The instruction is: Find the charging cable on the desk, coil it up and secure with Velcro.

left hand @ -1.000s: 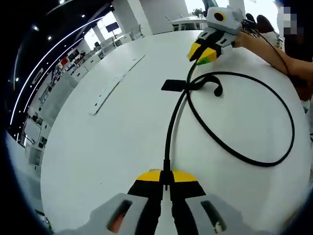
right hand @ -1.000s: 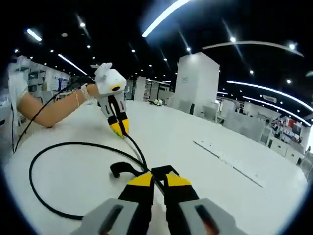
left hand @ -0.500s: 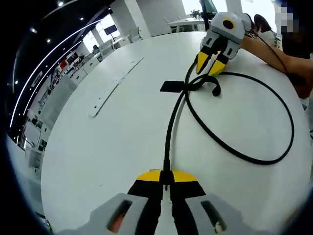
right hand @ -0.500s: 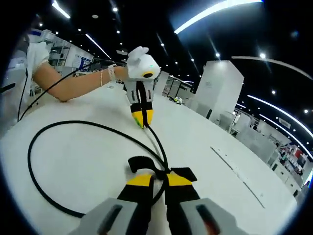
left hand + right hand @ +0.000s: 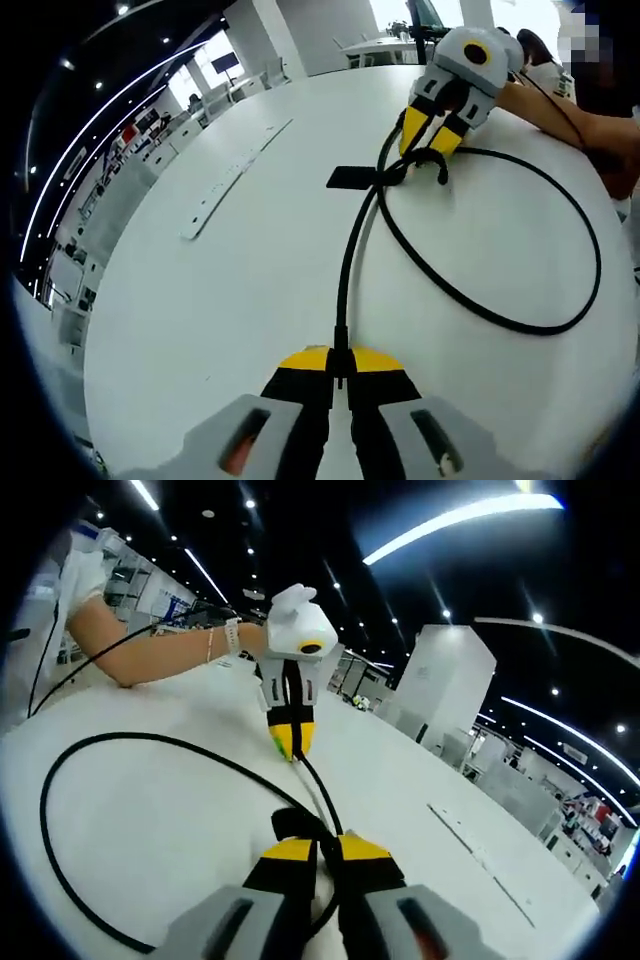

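A black charging cable lies on the round white table, running from my left gripper up to a wide loop on the right. The left gripper is shut on the cable's near stretch. A flat black Velcro strap sticks out where the cable crosses itself. My right gripper stands over the curled cable end, jaws slightly apart. In the right gripper view, its yellow tips straddle the strap, and the left gripper pinches the cable beyond.
A long white strip lies flat on the table's left part, also seen as the strip. A person's forearm rests along the far right edge. Desks and shelves stand beyond the table rim.
My right gripper has dropped onto the cable crossing and the strap, and its jaws have come a little closer together. The left gripper has stayed put, still clamped on the cable.
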A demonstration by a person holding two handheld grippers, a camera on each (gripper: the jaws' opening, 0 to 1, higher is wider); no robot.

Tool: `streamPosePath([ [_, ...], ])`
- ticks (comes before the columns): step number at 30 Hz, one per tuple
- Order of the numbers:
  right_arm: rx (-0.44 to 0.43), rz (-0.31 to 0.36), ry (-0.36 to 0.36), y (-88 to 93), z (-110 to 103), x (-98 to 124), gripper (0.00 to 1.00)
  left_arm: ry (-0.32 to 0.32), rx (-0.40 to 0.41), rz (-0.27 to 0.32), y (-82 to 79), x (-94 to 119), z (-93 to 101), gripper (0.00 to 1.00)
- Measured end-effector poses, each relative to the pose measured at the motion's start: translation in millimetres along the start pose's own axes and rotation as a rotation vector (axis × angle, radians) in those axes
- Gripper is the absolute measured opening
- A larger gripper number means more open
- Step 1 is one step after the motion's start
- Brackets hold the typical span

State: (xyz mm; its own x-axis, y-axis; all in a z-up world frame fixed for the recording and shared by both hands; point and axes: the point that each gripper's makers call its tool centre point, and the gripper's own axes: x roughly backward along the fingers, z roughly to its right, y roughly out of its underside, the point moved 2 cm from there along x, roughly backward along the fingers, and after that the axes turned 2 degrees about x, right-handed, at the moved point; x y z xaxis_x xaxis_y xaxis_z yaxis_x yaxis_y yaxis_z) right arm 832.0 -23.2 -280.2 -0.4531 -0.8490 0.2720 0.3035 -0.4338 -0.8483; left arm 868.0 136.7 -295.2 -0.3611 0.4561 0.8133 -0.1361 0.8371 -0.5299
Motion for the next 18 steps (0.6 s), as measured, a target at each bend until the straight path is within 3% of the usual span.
streamPosePath([
  [18, 0.047, 0.059, -0.018, -25.5, -9.7, -4.7, 0.07, -0.004, -0.01, -0.001, 0.6, 1.2, 1.3, 0.06],
])
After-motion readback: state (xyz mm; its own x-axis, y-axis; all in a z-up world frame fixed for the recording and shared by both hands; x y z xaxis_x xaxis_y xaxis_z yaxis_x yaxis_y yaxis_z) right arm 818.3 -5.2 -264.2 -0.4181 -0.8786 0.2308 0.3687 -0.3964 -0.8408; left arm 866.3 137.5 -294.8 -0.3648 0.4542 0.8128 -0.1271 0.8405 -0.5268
